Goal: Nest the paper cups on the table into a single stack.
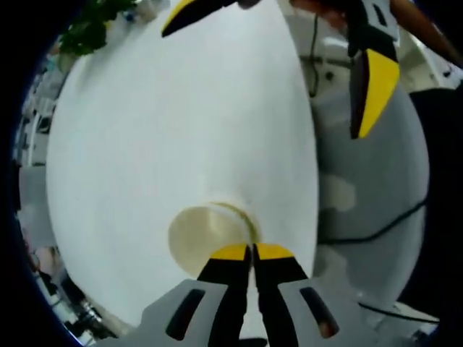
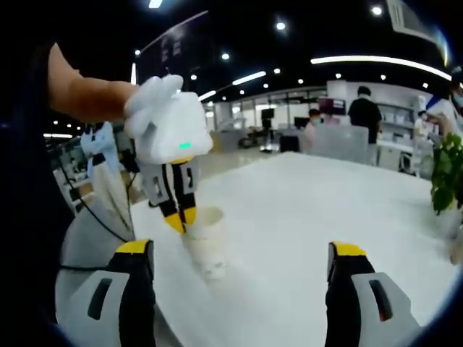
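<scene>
A stack of white paper cups [image 2: 205,242] stands upright, mouth up, on the white table [image 2: 304,217] near its edge. The top cup's cream inside [image 1: 206,238] looks empty.

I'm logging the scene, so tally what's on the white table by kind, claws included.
Paper cup stacks: 1
Claws: 2, left claw shut on the stack's rim, right claw open
Potted plants: 1
Total: 4

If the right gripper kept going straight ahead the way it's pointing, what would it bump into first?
Probably the white paper cup stack on the round white table, which stands just left of the line between its open jaws. The left gripper is pinching the stack's rim. Depth is hard to judge, so it might slide past.
</scene>
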A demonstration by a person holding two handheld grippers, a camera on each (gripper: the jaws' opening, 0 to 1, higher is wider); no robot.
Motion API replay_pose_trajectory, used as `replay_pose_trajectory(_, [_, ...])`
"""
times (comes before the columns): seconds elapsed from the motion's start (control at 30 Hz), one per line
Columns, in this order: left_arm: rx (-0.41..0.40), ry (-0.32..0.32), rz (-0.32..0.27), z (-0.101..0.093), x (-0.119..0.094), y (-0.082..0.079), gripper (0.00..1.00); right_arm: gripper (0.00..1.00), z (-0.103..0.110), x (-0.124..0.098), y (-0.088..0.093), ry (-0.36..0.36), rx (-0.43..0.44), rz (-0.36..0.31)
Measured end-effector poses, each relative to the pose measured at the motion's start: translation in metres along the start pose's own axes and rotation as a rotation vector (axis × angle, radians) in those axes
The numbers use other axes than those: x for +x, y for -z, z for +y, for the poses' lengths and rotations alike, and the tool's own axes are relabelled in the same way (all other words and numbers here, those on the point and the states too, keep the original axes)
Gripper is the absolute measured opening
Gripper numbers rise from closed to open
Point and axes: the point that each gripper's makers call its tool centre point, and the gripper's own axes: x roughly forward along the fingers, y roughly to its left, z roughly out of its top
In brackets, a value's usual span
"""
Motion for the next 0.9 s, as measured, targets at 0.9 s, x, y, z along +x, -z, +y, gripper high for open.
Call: replay_pose_trajectory(0.9, [0.065,-0.075,-0.098,0.009,-0.019,-0.009,0.25,0.98,0.000,-0.003,-0.002,0.009,0.005,-0.012])
